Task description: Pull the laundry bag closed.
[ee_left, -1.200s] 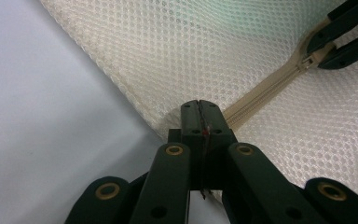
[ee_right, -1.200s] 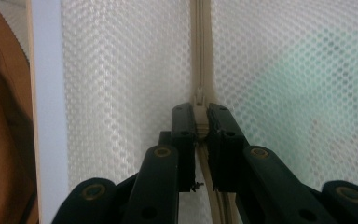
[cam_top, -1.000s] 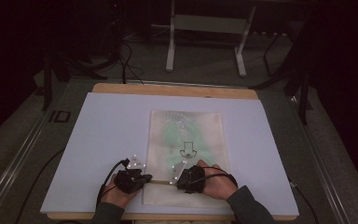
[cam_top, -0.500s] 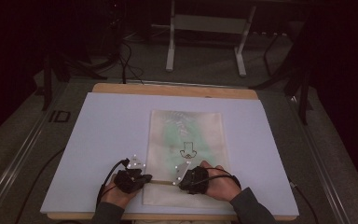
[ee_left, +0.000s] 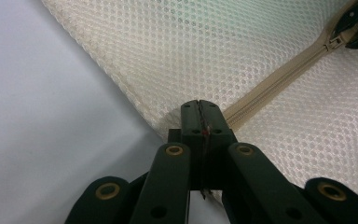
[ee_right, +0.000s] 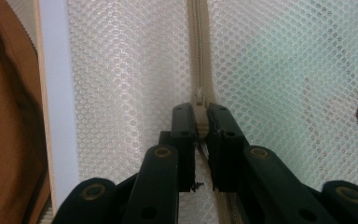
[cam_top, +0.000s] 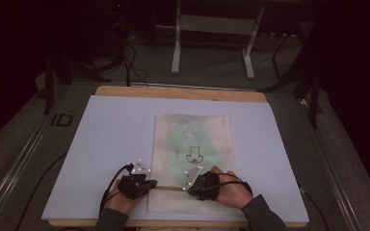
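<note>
A cream mesh bag with green contents and a small black drawing lies flat on the pale mat. A beige zipper runs across its near end. My left gripper is shut on the mesh bag's left edge, where the zipper ends; the jaws meet with fabric pinched between them. My right gripper is shut on the zipper pull, partway along the zipper tape. From the left gripper view, the right gripper holds the pull at the far right.
The mat lies on a wooden table whose edge shows at the far side. Metal stand legs and cables sit on the dark floor behind. The table's near edge runs just beside the bag.
</note>
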A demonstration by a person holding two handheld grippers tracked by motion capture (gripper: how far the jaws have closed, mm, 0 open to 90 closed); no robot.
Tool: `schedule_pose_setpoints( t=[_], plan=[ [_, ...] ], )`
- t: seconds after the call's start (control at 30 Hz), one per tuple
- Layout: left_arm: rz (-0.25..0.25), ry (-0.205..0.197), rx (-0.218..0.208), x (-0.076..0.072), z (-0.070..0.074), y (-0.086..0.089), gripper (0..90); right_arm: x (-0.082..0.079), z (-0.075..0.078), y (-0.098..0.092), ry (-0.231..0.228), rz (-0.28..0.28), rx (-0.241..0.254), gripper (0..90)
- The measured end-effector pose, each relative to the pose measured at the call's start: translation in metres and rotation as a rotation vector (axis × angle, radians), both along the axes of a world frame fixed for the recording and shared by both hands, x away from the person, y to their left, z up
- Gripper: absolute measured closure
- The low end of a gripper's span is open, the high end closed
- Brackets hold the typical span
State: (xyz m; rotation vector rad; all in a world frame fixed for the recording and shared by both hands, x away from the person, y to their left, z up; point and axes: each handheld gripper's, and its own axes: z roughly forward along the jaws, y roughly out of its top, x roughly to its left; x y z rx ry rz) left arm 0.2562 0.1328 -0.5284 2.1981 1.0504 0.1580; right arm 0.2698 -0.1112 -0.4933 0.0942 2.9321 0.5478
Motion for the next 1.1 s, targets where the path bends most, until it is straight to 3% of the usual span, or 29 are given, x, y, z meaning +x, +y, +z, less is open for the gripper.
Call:
schedule_pose_setpoints(
  t=[0.17, 0.27, 0.43, 1.1],
  plan=[
    [0.000, 0.001, 0.000, 0.000, 0.000, 0.000, 89.4, 0.000, 0.000, 0.000, 0.003, 0.000, 0.003, 82.2],
    [0.000, 0.003, -0.003, 0.000, 0.000, 0.000, 89.4, -0.003, 0.000, 0.000, -0.009, 0.012, -0.028, 82.3],
    [0.000, 0.003, -0.003, 0.000, 0.000, 0.000, 89.4, -0.002, 0.002, -0.005, 0.000, 0.000, -0.006, 82.3],
    [0.001, 0.009, -0.010, 0.000, 0.000, 0.001, 89.4, -0.004, 0.005, -0.017, -0.001, -0.009, 0.003, 82.3]
  ],
)
